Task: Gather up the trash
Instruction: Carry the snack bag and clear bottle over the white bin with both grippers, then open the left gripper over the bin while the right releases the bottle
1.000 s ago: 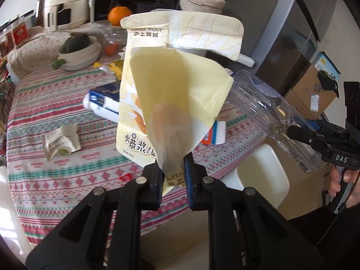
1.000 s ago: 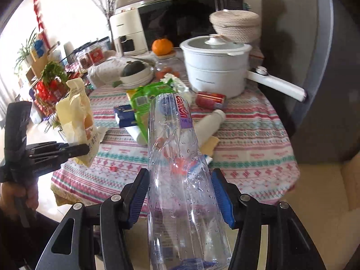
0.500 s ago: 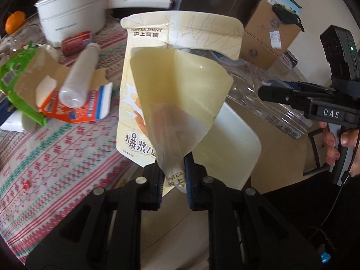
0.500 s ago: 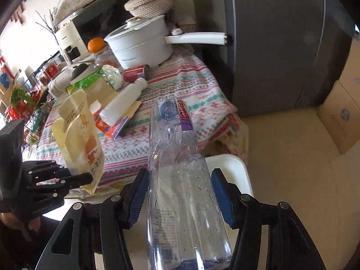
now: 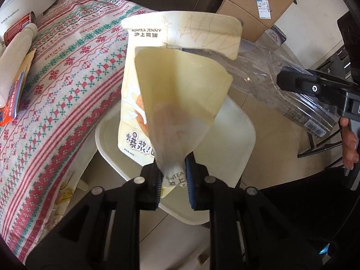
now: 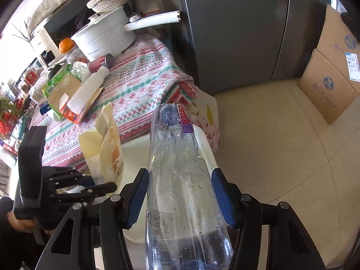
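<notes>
My left gripper holds a cream snack pouch by its bottom edge, and its jaws are opening with the pouch still pinched between the pads. The pouch stands upright over a white bin on the floor. My right gripper is shut on a clear, empty plastic bottle, whose neck points forward over the same bin. In the right wrist view the left gripper and pouch sit at the lower left. In the left wrist view the bottle passes behind the pouch.
The table with a patterned cloth stands just left of the bin, bearing a white bottle, a red can, cartons and a white pot. A grey fridge and cardboard boxes stand beyond on the tiled floor.
Both grippers swung away from the tabletop and sank, carrying the pouch and the bottle past the table edge to above the white bin. Both holds stayed.
</notes>
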A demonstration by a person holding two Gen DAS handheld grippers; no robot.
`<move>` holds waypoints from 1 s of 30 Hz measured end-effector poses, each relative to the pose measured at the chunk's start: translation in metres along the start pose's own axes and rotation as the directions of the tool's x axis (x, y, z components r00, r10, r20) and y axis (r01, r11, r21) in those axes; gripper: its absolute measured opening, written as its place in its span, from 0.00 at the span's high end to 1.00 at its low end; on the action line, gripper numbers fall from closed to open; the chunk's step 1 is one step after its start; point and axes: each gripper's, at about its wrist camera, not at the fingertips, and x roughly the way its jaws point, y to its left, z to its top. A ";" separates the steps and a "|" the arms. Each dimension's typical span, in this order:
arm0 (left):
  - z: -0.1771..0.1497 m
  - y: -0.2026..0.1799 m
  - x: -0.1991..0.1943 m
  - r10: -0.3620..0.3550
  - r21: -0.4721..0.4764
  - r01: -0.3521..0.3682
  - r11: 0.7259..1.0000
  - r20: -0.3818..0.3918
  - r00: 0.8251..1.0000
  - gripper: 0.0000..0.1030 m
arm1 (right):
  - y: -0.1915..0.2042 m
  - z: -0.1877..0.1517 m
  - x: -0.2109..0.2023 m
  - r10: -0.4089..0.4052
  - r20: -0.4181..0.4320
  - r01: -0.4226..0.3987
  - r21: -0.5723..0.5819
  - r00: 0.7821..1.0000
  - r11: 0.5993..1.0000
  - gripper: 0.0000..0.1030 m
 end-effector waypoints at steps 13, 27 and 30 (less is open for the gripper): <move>0.004 0.009 -0.020 0.115 0.013 -0.116 0.993 0.058 0.992 0.42 | 0.002 -0.004 0.011 -0.024 -0.061 0.022 -0.028 0.998 0.999 0.43; -0.014 0.055 -0.061 0.251 -0.055 -0.246 0.968 0.120 0.960 0.27 | 0.038 -0.016 0.106 -0.127 -0.326 0.080 -0.155 0.937 0.985 0.43; -0.018 0.063 -0.068 0.263 -0.069 -0.256 0.964 0.122 0.957 0.26 | 0.044 -0.020 0.121 -0.151 -0.363 0.092 -0.175 0.919 0.980 0.42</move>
